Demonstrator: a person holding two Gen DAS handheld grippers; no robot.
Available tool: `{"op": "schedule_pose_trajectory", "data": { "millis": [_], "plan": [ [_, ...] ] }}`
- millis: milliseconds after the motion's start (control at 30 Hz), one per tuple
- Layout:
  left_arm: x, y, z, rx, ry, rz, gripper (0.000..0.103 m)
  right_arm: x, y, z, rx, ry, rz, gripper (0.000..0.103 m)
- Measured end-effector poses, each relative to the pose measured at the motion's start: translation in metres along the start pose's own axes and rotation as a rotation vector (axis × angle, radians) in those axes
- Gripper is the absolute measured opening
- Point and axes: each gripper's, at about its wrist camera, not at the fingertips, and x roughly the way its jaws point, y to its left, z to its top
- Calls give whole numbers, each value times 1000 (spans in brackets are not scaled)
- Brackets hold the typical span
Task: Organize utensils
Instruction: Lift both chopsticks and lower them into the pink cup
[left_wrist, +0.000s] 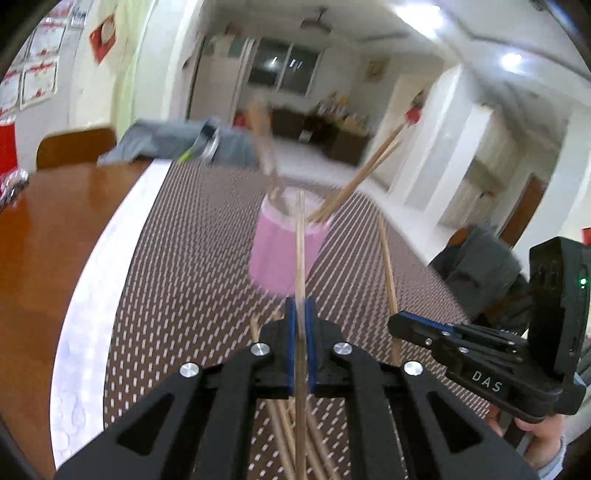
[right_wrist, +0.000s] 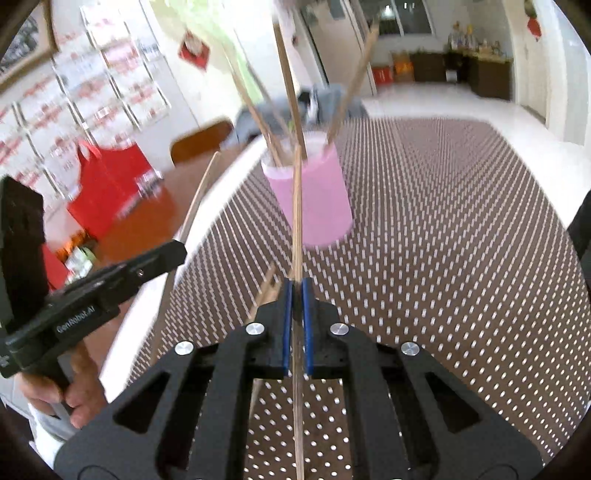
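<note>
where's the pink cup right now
The pink cup stands on the brown dotted mat, straight ahead of both claws in both wrist views, just beyond the tips of the chopsticks they hold, with several chopsticks already standing in it.

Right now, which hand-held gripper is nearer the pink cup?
Hard to separate; both trail it. The right hand-held gripper looks marginally nearer the pink cup; the left hand-held gripper holds its chopstick just short.

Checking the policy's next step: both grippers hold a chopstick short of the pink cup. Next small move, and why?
Probably raise the right gripper so its chopstick can tip over the pink cup rim. Its jaws are shut on the stick, whose tip sits just short of the cup, which already holds several sticks.
</note>
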Motion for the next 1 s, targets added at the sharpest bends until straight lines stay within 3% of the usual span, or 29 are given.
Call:
{"op": "schedule_pose_trajectory", "data": {
  "millis": [367, 600, 800, 1000],
  "plan": [
    [-23, -21, 34, 35, -401, -45, 6, -56, 7, 44, -8, -322, 31, 6],
    [-4, -15, 65, 11, -531, -36, 6, -67, 11, 67, -53, -523, -53, 6],
    [22, -12, 90, 18, -624, -21, 6, -51, 8, 91, -58, -611, -68, 6],
    [46, -14, 110, 55, -687, 46, 6, -34, 8, 107, -83, -669, -81, 6]
  ]
}}
